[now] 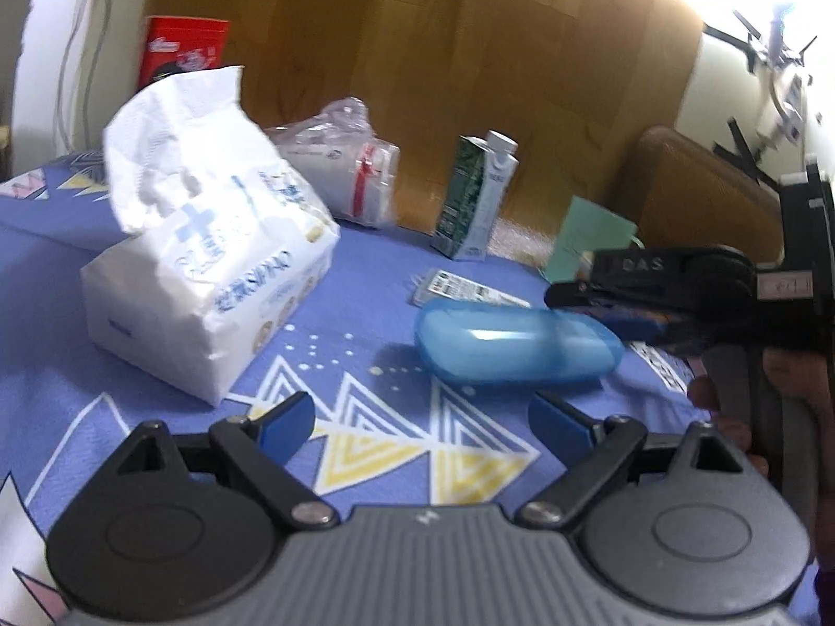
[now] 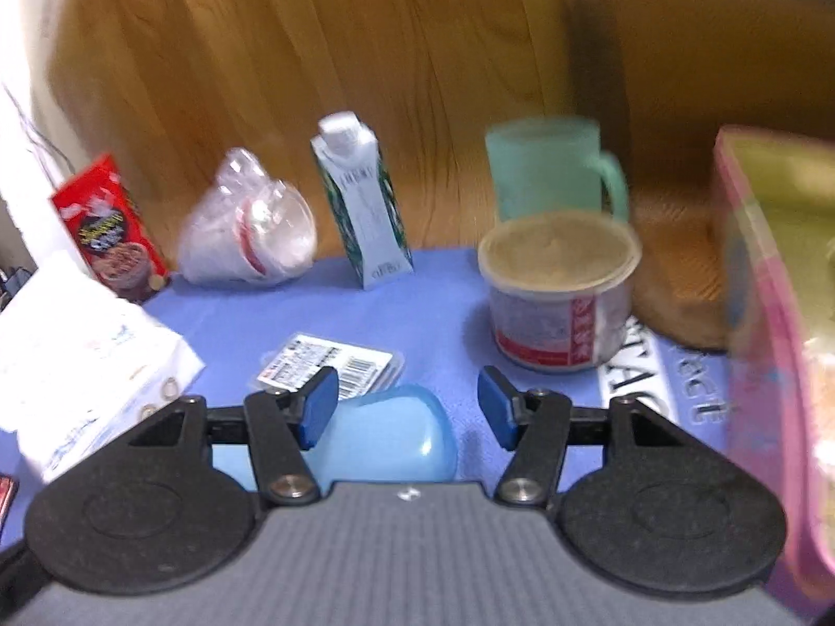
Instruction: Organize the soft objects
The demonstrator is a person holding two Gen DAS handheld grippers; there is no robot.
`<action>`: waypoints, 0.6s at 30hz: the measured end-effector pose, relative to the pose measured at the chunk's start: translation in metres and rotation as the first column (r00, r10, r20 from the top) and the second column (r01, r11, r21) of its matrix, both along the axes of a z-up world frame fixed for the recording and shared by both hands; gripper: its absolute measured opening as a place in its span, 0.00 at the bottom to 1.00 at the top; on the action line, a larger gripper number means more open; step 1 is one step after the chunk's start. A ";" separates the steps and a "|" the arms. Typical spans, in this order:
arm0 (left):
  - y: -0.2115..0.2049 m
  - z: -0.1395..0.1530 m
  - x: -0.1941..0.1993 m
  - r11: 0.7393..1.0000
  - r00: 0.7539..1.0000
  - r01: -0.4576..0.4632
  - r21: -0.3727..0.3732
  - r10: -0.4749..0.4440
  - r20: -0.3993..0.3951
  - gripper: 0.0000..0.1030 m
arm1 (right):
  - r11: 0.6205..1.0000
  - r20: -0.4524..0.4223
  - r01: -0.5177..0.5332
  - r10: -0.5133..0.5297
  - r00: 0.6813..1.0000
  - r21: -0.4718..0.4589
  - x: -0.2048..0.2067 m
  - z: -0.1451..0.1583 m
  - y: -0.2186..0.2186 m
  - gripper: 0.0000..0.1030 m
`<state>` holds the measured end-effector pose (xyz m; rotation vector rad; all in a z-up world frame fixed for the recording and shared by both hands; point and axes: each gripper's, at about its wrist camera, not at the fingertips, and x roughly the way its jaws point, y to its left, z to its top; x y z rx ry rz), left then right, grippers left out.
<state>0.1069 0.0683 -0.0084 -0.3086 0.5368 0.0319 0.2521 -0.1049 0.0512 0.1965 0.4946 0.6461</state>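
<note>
A white tissue pack (image 1: 209, 281) with a tissue sticking up lies on the blue patterned tablecloth (image 1: 365, 417) at the left; its corner shows in the right wrist view (image 2: 88, 365). A blue translucent case (image 1: 516, 339) lies in the middle, also seen just under the right gripper (image 2: 391, 433). My left gripper (image 1: 422, 422) is open and empty, near the front of the case. My right gripper (image 2: 407, 407) is open over the case's end; from the left wrist view it comes in from the right (image 1: 600, 308).
At the back stand a red box (image 2: 109, 229), a clear plastic bag with cups (image 2: 250, 229), a green-white carton (image 2: 365, 208), a green mug (image 2: 548, 172), a lidded tub (image 2: 558, 287) and a flat labelled packet (image 2: 334, 365). A pink-rimmed tray (image 2: 772, 313) is at the right.
</note>
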 end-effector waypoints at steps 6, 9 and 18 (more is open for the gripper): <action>0.014 0.000 -0.003 0.996 0.998 -0.063 -0.067 0.064 0.009 0.90 | 0.991 -0.105 -0.092 0.102 0.989 0.101 -0.004 -0.007 -0.022 0.57; 0.022 0.000 -0.005 0.991 0.997 -0.076 -0.109 0.078 0.012 0.92 | 0.970 -0.126 -0.202 0.219 0.968 0.133 -0.030 -0.015 -0.035 0.57; 0.020 0.001 -0.006 0.992 0.996 -0.086 -0.091 0.089 0.026 0.92 | 0.951 0.211 -0.269 0.297 0.931 -0.152 -0.118 -0.018 -0.031 0.79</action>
